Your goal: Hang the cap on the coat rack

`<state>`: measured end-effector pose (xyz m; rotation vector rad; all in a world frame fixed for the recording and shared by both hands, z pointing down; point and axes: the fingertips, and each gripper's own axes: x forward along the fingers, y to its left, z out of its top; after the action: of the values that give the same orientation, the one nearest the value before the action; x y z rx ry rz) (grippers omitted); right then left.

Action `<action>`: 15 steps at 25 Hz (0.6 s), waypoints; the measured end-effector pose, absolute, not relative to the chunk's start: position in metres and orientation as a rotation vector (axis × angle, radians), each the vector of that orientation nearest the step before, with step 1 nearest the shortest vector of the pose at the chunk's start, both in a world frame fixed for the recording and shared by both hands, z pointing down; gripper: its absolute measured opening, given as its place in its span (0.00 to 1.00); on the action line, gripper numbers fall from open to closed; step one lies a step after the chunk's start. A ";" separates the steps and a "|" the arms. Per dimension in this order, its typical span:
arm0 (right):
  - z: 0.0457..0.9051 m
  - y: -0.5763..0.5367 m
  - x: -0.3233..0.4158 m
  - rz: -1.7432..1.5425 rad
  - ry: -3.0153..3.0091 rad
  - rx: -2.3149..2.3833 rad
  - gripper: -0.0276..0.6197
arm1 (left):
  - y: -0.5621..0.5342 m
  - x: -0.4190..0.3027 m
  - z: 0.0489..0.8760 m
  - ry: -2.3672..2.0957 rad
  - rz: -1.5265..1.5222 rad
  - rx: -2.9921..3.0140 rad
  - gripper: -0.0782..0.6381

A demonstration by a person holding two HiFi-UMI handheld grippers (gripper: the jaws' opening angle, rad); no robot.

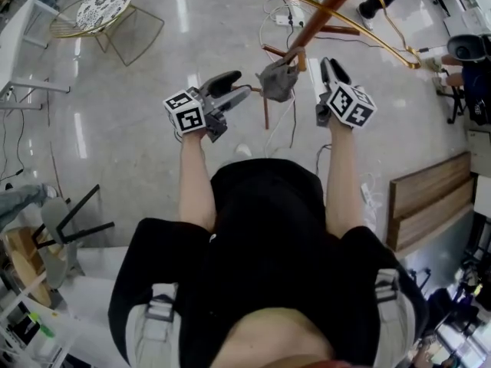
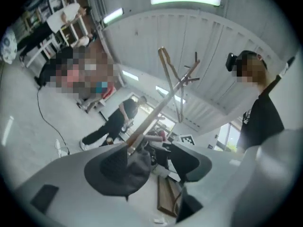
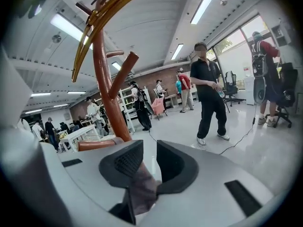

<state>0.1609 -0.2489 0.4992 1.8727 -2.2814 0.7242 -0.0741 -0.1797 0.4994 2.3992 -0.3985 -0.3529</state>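
Note:
The grey cap (image 1: pixel 278 80) hangs on a low wooden peg (image 1: pixel 295 53) of the reddish-brown coat rack (image 1: pixel 322 10). My left gripper (image 1: pixel 239 84) is just left of the cap with its jaws wide open. In the left gripper view the cap (image 2: pixel 137 167) bunches beside the left pad, apart from the right one, and the peg (image 2: pixel 142 131) runs over it. My right gripper (image 1: pixel 328 67) is to the right of the cap. In the right gripper view (image 3: pixel 149 157) a fold of cap fabric (image 3: pixel 142 188) lies low between the jaws, with a gap showing between the pads. The rack's pole (image 3: pixel 106 89) rises just behind.
A golden hoop (image 1: pixel 383 21) curves off the rack's top. Cables (image 1: pixel 284 21) lie on the floor behind its base. A round table (image 1: pixel 103 6) stands far left, a wooden bench (image 1: pixel 430 198) at right, a chair (image 1: pixel 69 228) near left. A person in black (image 3: pixel 208 93) and others stand around.

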 end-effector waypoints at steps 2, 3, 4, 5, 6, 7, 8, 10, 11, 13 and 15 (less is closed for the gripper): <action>0.485 -0.251 0.158 0.686 -2.310 1.892 0.13 | -0.195 -0.079 0.471 -0.484 -0.416 2.456 0.49; 0.475 -0.253 0.157 0.656 -2.324 1.904 0.11 | -0.201 -0.078 0.455 -0.505 -0.444 2.486 0.49; 0.466 -0.255 0.155 0.624 -2.338 1.912 0.09 | -0.206 -0.076 0.439 -0.520 -0.469 2.518 0.48; 0.457 -0.257 0.152 0.592 -2.355 1.915 0.08 | -0.210 -0.072 0.423 -0.533 -0.487 2.550 0.48; 0.449 -0.257 0.149 0.561 -2.375 1.912 0.07 | -0.213 -0.067 0.408 -0.547 -0.497 2.580 0.47; 0.441 -0.257 0.146 0.526 -2.398 1.903 0.06 | -0.215 -0.060 0.394 -0.566 -0.501 2.605 0.46; 0.432 -0.255 0.142 0.487 -2.424 1.892 0.05 | -0.216 -0.053 0.383 -0.587 -0.499 2.626 0.44; 0.417 -0.252 0.135 0.406 -2.469 1.869 0.05 | -0.215 -0.036 0.364 -0.632 -0.486 2.673 0.38; 0.410 -0.250 0.131 0.373 -2.484 1.860 0.04 | -0.214 -0.027 0.356 -0.654 -0.478 2.701 0.34; 0.399 -0.247 0.122 0.328 -2.511 1.846 0.04 | -0.214 -0.013 0.344 -0.709 -0.467 2.738 0.27; 0.388 -0.244 0.116 0.294 -2.538 1.841 0.04 | -0.221 -0.007 0.342 -0.836 -0.416 2.696 0.15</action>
<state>0.1160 -0.2440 0.3879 1.8411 -2.5377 0.2937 -0.0066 -0.2211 0.3420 2.6964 -0.8365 -0.4162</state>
